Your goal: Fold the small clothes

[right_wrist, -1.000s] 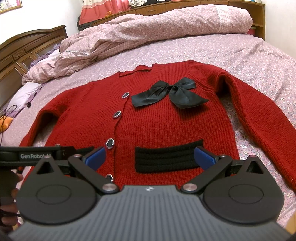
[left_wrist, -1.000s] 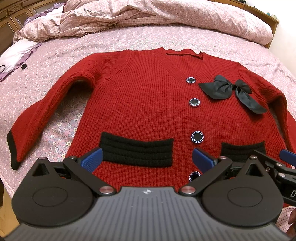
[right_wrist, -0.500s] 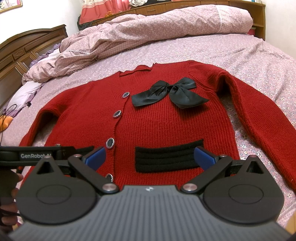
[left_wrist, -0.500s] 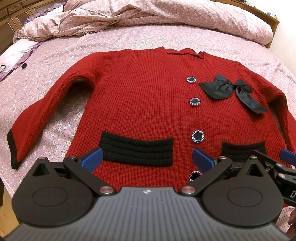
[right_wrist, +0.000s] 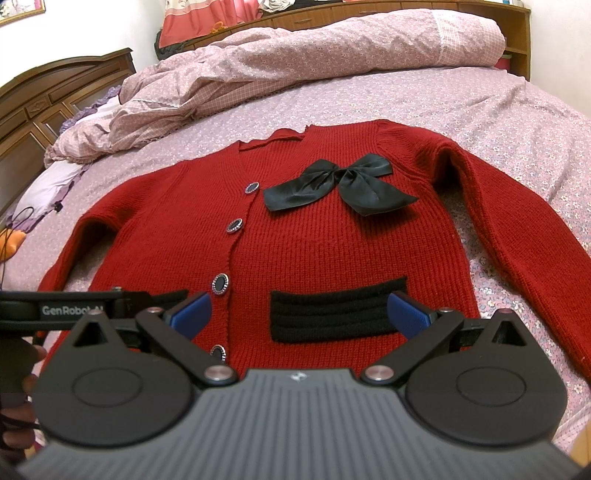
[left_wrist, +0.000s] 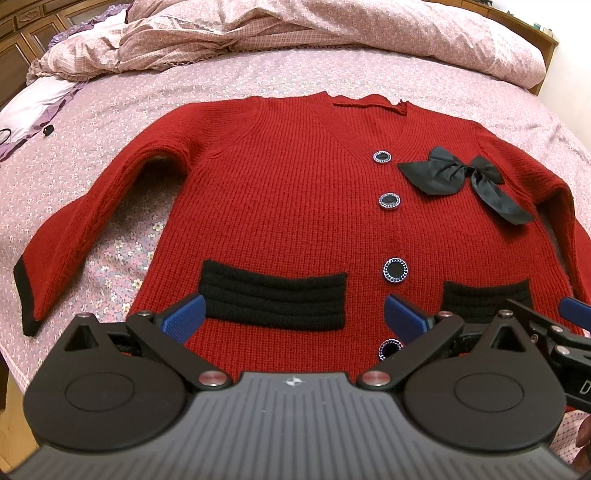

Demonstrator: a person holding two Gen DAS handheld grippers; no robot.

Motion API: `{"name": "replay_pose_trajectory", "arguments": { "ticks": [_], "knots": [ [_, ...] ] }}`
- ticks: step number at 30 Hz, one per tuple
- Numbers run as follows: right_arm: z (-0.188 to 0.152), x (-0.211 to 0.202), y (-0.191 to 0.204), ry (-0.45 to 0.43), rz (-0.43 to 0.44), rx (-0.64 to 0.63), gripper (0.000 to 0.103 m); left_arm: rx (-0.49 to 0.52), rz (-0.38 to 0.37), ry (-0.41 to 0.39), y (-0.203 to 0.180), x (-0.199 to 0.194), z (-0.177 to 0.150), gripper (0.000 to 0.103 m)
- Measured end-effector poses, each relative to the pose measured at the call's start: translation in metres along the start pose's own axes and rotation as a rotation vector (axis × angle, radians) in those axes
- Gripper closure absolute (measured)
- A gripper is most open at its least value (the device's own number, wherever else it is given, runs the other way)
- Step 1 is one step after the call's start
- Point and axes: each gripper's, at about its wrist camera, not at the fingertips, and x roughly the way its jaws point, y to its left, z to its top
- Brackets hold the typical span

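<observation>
A small red knit cardigan (left_wrist: pixel 288 206) lies flat and face up on the bed, sleeves spread to both sides; it also shows in the right wrist view (right_wrist: pixel 332 251). It has black pocket bands, dark round buttons and a black satin bow (right_wrist: pixel 332 184) on its chest. My left gripper (left_wrist: pixel 293 319) is open and empty, just above the hem over the left pocket band (left_wrist: pixel 273 299). My right gripper (right_wrist: pixel 299 315) is open and empty, above the hem over the right pocket band (right_wrist: pixel 336 314). Neither touches the cardigan.
The bed has a pink floral sheet (left_wrist: pixel 110 122). A rumpled pink quilt (left_wrist: pixel 295 33) is piled along the far side. A white and purple pillow (left_wrist: pixel 37 103) lies at the far left. A dark wooden headboard (right_wrist: pixel 55 96) stands on the left.
</observation>
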Motion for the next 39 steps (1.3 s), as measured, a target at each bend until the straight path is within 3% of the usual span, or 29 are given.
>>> {"name": "replay_pose_trajectory", "arguments": {
  "ticks": [26,39],
  "knots": [
    [-0.003,-0.003,-0.006,-0.017,-0.006,0.01,0.0,0.007,-0.009,0.037,-0.001,0.01,0.002,0.0],
    [0.007,-0.014,-0.044,-0.051,-0.07,0.024,0.0,0.09,-0.033,0.062,-0.02,0.019,0.017,0.0]
  ]
}}
